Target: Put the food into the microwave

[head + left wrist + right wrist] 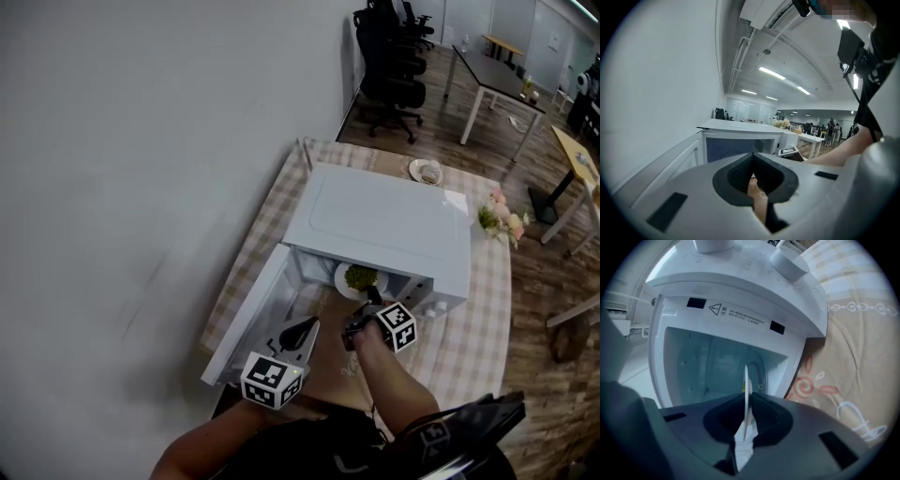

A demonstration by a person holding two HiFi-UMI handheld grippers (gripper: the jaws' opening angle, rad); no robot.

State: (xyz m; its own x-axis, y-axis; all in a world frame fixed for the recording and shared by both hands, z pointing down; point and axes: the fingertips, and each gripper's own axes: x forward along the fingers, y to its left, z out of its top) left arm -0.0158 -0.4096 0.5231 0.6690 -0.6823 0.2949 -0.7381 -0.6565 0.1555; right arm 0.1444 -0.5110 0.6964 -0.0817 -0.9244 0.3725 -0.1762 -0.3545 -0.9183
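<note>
1. Open office, checked-cloth table [487, 319]. A white microwave [375, 220] sits on it, door [253, 314] swung open to the left.
2. Risk, as I judge it: the right gripper [746, 405] pinches the plate [347, 284] by the rim only. The far side could sag and dump the food [360, 276], or the rim could clip the cavity frame.
3. The plate sits at the cavity mouth, straight ahead of the right jaws, with the food on its far half.
4. The left gripper [302, 330] has its jaws together and empty, beside the door.
</note>
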